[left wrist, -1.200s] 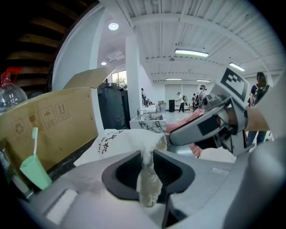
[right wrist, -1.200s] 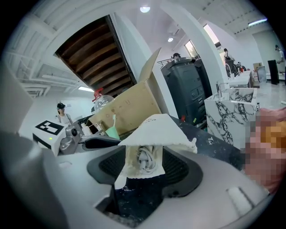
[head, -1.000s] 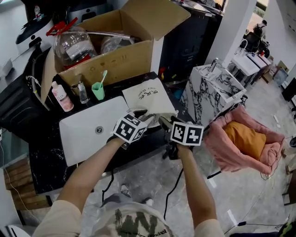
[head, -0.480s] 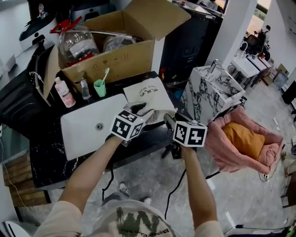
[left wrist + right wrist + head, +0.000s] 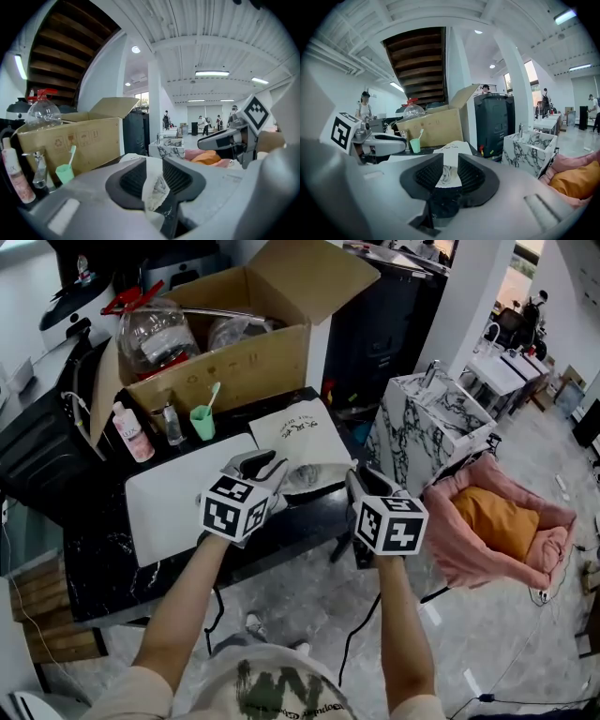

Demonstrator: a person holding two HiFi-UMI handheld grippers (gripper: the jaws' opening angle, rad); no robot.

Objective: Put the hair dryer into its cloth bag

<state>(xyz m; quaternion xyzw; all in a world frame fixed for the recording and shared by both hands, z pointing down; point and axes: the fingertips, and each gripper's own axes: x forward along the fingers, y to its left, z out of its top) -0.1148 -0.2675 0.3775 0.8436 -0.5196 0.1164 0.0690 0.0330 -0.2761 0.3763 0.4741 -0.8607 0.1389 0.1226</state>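
The cloth bag (image 5: 298,432) lies on the black counter (image 5: 98,568), printed side up, just right of the white sink (image 5: 169,512). Its near edge is raised off the counter toward both grippers. A grey shape (image 5: 305,476) shows in the lifted mouth, but whether it is the hair dryer cannot be told.

The left gripper (image 5: 258,465) is on the mouth's left side. In the left gripper view its jaws are closing, and a bunched fold of the bag's white cloth (image 5: 154,185) is pinched between the ribbed pads. The right gripper (image 5: 361,481) is on the mouth's right side. Its jaws are closing too, with the bag's hem (image 5: 450,174) filling the gap from pad to pad. Each gripper shows in the other's view, level with it and near.

Behind the bag stands an open cardboard box (image 5: 225,343), with a clear plastic bottle (image 5: 155,329) in it. In front of the box stand a green cup (image 5: 201,423) with a toothbrush in it and a pink bottle (image 5: 131,439). To the right of the counter stands a marble-patterned block (image 5: 422,427). Further right is a pink cushioned bed (image 5: 450,540) with an orange pad inside.
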